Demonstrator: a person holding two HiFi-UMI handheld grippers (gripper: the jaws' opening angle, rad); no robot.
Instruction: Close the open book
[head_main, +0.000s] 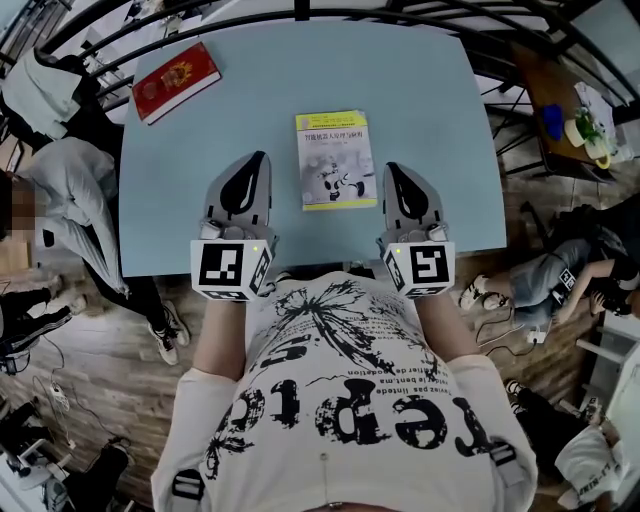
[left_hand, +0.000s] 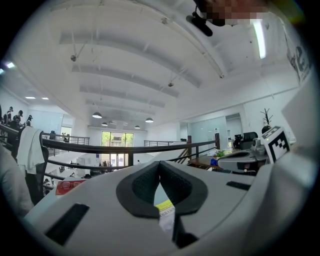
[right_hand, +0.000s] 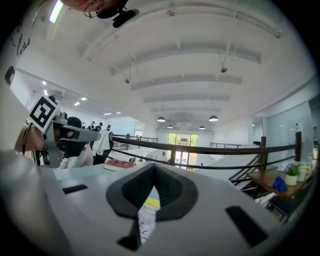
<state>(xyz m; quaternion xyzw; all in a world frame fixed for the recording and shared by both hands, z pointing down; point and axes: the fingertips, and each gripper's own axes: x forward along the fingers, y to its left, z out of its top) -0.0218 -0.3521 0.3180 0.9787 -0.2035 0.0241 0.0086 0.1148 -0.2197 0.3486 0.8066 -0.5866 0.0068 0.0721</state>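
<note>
A yellow and white book (head_main: 337, 160) lies shut, cover up, in the middle of the light blue table (head_main: 440, 110). My left gripper (head_main: 257, 162) hovers just left of it with its jaws shut and nothing in them. On the book's right side my right gripper (head_main: 392, 172) hangs the same way, jaws shut and empty. Both point level, away from me, over the table's near edge. In the left gripper view the pads (left_hand: 145, 186) meet, and a strip of the book (left_hand: 165, 208) shows below them. In the right gripper view a strip of the book (right_hand: 148, 206) also shows below the pads.
A red book (head_main: 175, 82) lies at the table's far left corner. A black railing (head_main: 300, 12) runs behind the table. People sit on the floor at left (head_main: 70, 200) and right (head_main: 560, 275). A wooden side table (head_main: 560, 120) with a plant stands at the right.
</note>
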